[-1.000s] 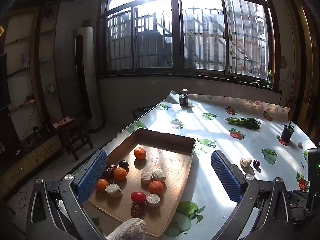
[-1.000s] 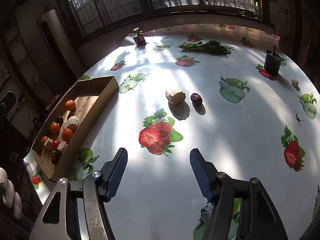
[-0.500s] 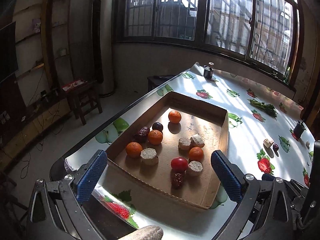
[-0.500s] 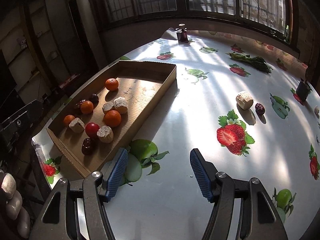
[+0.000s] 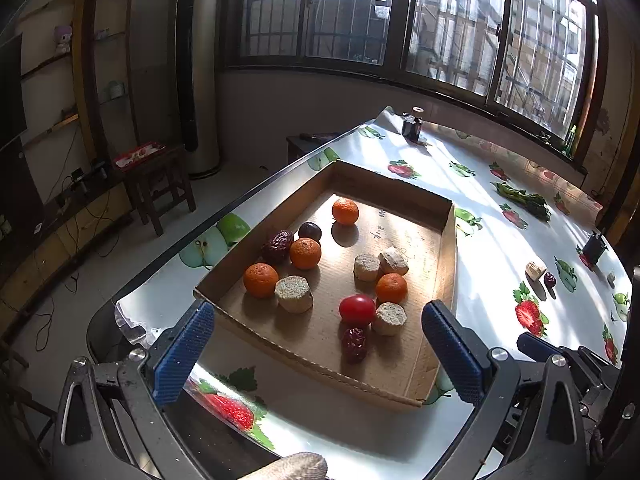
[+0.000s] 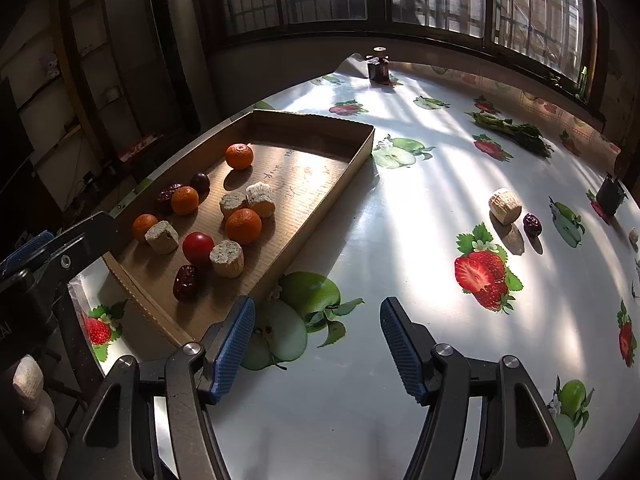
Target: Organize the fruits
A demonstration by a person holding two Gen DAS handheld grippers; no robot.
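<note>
Both the left gripper (image 5: 318, 348) and right gripper (image 6: 318, 346) hang open, empty, over the cardboard tray's (image 6: 352, 160) near corner.

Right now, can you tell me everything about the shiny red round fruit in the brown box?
The shiny red round fruit, like a small tomato, looks smooth, glossy and whole. It sits on the floor of the shallow brown cardboard tray, near the front. A pale round chunk presses against it, a wrinkled dark red date lies close in front, and an orange tangerine sits just behind. Neither gripper touches it.
</note>
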